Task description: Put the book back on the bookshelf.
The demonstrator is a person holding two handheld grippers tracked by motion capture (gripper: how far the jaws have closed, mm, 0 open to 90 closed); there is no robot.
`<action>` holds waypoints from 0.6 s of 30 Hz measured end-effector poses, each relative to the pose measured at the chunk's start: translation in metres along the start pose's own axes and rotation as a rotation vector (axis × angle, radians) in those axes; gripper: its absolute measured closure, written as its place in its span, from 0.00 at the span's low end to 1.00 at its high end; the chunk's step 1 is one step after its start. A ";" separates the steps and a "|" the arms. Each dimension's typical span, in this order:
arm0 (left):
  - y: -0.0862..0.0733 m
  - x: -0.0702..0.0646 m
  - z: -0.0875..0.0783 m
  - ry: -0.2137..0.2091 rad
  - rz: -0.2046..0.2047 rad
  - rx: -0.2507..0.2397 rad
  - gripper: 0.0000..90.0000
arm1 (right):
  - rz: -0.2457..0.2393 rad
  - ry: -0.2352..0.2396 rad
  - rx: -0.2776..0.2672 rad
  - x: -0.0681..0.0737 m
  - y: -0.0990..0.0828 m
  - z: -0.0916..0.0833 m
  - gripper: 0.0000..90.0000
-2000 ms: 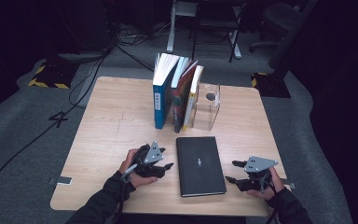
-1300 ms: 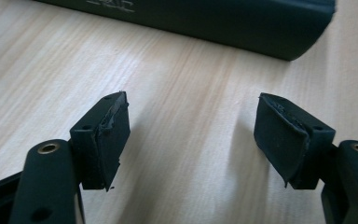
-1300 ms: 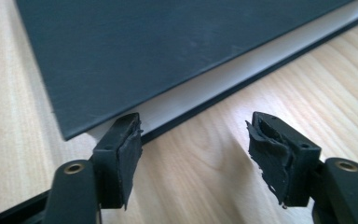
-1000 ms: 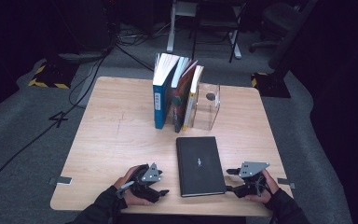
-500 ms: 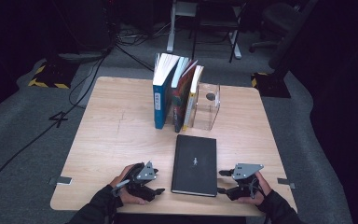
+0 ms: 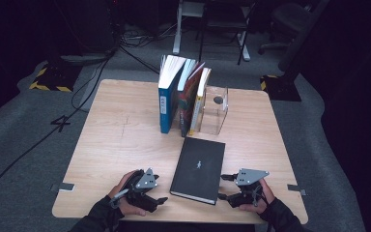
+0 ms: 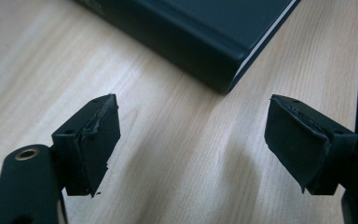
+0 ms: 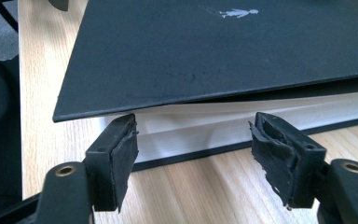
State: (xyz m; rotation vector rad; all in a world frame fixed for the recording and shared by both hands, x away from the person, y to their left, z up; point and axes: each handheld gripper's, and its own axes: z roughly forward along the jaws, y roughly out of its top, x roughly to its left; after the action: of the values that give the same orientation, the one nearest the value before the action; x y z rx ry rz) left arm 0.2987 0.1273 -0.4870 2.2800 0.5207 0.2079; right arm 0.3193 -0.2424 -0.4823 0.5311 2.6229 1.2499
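The black book [image 6: 198, 169] is lying flat on the surface [image 6: 116, 140] near the front edge, just in front of the upright row of books [image 6: 183, 96] and the clear bookend [image 6: 215, 111], with a tool at each long side. The left tool [image 6: 158, 201] is resting by the spine, released, with bare wood between its pads and the book's corner just ahead. The right tool [image 6: 224, 186] is facing the page edge, also released; its jaws have just been opening and are standing spread at the fore edge [image 8: 242, 126], where the cover is lifting a little off the pages.

The step in hand looks like getting a hold on the book, likely to stand it with the row. Next, the right tool probably needs to slide one jaw under the cover or the block and clench, while the left steadies the spine.
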 end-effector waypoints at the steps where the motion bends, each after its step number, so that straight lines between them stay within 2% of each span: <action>1: 0.002 -0.001 -0.001 -0.003 0.005 -0.007 0.21 | -0.002 -0.003 -0.005 0.000 0.001 0.000 0.35; 3: 0.005 -0.005 -0.002 0.009 0.013 -0.022 0.21 | -0.004 -0.006 -0.007 0.001 0.002 0.000 0.35; 6: 0.017 -0.014 0.000 -0.005 0.054 -0.047 0.21 | 0.006 -0.011 -0.035 0.003 0.009 0.000 0.35; 8: 0.023 -0.018 0.003 -0.021 0.067 -0.054 0.21 | 0.010 -0.014 -0.048 0.003 0.013 -0.001 0.35; 13: 0.034 -0.024 0.015 -0.024 0.083 -0.035 0.22 | 0.004 -0.033 -0.066 0.006 0.025 0.000 0.34; 14: 0.036 -0.026 0.018 -0.010 0.091 -0.027 0.22 | 0.007 -0.041 -0.072 0.006 0.028 0.001 0.35; 15: 0.041 -0.027 0.023 0.021 0.087 -0.026 0.19 | -0.001 -0.049 -0.084 0.007 0.033 0.002 0.35; 18: 0.046 -0.027 0.025 0.041 0.071 -0.039 0.20 | 0.006 -0.053 -0.095 0.007 0.038 0.003 0.35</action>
State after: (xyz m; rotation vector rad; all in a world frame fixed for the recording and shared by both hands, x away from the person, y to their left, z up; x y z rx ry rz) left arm 0.2962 0.0707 -0.4708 2.2621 0.4539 0.2985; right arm 0.3230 -0.2156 -0.4550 0.5478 2.5058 1.3356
